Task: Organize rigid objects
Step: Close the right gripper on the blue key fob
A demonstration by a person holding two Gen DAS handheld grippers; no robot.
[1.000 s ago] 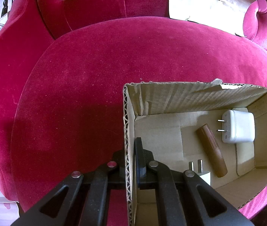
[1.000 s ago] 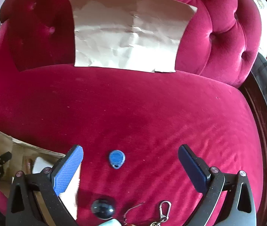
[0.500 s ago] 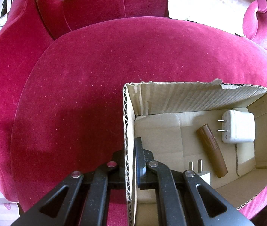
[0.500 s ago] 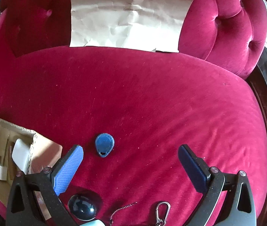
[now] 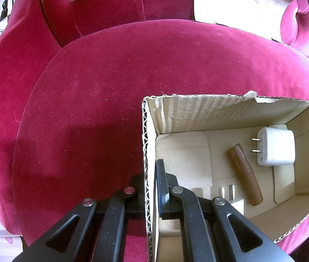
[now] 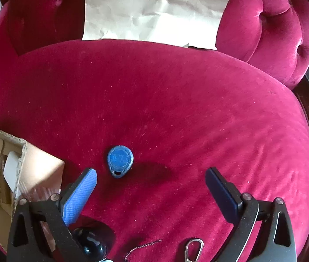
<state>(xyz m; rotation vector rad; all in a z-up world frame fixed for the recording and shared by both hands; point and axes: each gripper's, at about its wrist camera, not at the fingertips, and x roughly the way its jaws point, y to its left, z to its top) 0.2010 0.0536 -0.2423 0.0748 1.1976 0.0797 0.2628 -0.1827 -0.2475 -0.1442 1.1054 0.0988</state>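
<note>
An open cardboard box (image 5: 220,111) sits on a red velvet sofa seat. Inside lie a white charger (image 5: 276,148), a brown tube (image 5: 245,171) and a second white plug (image 5: 230,198). My left gripper (image 5: 150,174) is shut on the box's left wall. In the right wrist view, my right gripper (image 6: 151,180) is open above the seat, and a blue key fob (image 6: 119,160) lies just ahead of its left finger (image 6: 80,194). The box (image 6: 38,168) shows at the left edge.
A dark round object (image 6: 93,246), a thin chain (image 6: 141,249) and a metal carabiner (image 6: 192,250) lie on the seat below the right gripper. A sheet of brown paper (image 6: 152,13) leans on the tufted backrest. The sofa arm (image 6: 285,28) rises at the right.
The right gripper has moved forward and down toward the blue key fob, which now looks larger and closer to the left finger. The left gripper and the box have stayed put.
</note>
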